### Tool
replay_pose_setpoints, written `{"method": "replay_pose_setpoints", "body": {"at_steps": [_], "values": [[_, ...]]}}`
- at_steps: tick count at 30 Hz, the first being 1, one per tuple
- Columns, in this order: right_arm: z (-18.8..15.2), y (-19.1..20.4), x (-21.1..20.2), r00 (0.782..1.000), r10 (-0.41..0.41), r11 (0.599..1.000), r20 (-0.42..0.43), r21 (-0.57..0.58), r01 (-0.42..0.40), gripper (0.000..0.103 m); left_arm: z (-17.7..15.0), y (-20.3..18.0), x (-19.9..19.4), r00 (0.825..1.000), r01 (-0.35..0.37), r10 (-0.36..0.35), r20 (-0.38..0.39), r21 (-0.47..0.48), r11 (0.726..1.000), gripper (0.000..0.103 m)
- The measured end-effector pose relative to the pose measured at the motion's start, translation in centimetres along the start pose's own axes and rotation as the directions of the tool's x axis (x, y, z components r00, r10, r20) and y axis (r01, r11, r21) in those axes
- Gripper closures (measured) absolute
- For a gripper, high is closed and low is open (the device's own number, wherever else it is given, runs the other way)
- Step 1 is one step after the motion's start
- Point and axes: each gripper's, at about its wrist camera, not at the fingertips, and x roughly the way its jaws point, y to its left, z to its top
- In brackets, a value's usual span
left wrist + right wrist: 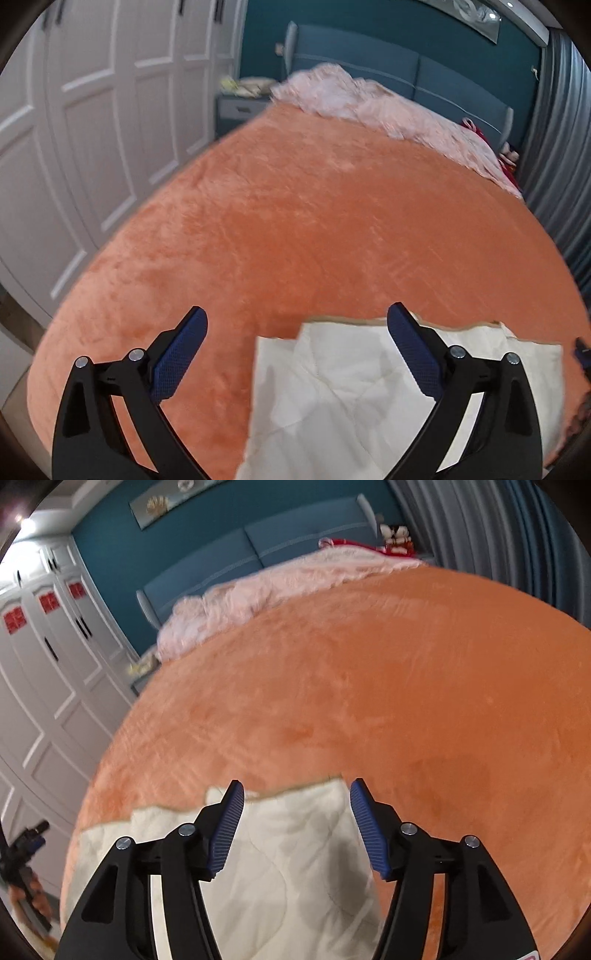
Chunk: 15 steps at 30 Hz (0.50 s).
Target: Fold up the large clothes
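A cream quilted garment [343, 391] lies folded on the orange plush bedspread [295, 221] near the bed's near edge. My left gripper [297, 321] hangs over the garment's left part, open wide, with nothing pressed between its blue pads [177, 358]. In the right wrist view the same cream garment [288, 867] lies below my right gripper [297, 790], which is open over the garment's far right corner. The cloth lies flat below the pads [229, 827]. The left gripper [26, 842] shows small at the far left of that view.
A crumpled pink blanket [369, 99] lies along the blue headboard [369, 48]. White wardrobe doors [92, 129] line the left side, and a nightstand [240, 107] stands beside the bed. Grey curtains [554, 166] hang on the right. Red items [369, 546] sit near the headboard.
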Motion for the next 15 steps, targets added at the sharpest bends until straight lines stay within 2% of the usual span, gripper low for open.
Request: {"method": "replay_pose_setpoints", "body": {"at_steps": [2, 5, 6, 7, 9, 11, 12, 13, 15], "values": [[-0.4, 0.2, 1.4, 0.998, -0.011, 1.0, -0.059, -0.01, 0.01, 0.043, -0.1, -0.3, 1.5, 0.996, 0.049, -0.05, -0.07, -0.011, 0.999, 0.008], [-1.3, 1.2, 3.3, 0.992, -0.031, 0.999, -0.12, -0.044, 0.026, 0.047, -1.0, -1.9, 4.0, 0.984, 0.064, -0.06, -0.165, 0.025, 0.998, 0.009], [-1.3, 1.6, 3.7, 0.991, -0.043, 0.998, -0.127, -0.061, 0.035, 0.062, -1.4, -2.3, 4.9, 0.981, 0.062, -0.054, -0.184, 0.038, 0.997, 0.015], [-1.3, 1.8, 4.0, 0.989, -0.06, 0.996, -0.135, -0.068, 0.051, 0.079, -1.8, -3.0, 6.0, 0.975, 0.056, -0.043, -0.217, 0.056, 0.997, 0.025], [-0.7, 1.7, 4.1, 0.99, -0.061, 0.997, -0.124, -0.051, 0.055, 0.096, -2.4, -3.4, 7.6, 0.966, 0.042, -0.024, -0.257, 0.065, 0.997, 0.04], [0.0, 1.4, 3.9, 0.994, -0.06, 0.998, -0.087, -0.025, 0.058, 0.098, -2.7, -3.8, 8.5, 0.97, 0.007, 0.01, -0.244, 0.07, 0.997, 0.044], [0.2, 1.5, 3.9, 0.995, -0.063, 0.998, -0.076, -0.02, 0.062, 0.099, -2.7, -3.9, 8.7, 0.972, -0.007, 0.024, -0.235, 0.076, 0.997, 0.051], [0.3, 1.5, 4.1, 0.995, -0.068, 0.998, -0.072, -0.021, 0.067, 0.1, -2.7, -4.1, 9.1, 0.973, -0.021, 0.04, -0.229, 0.084, 0.996, 0.062], [0.1, 1.6, 4.8, 0.993, -0.089, 0.996, -0.079, -0.036, 0.086, 0.1, -2.6, -4.2, 9.8, 0.971, -0.056, 0.078, -0.225, 0.102, 0.993, 0.07]]}}
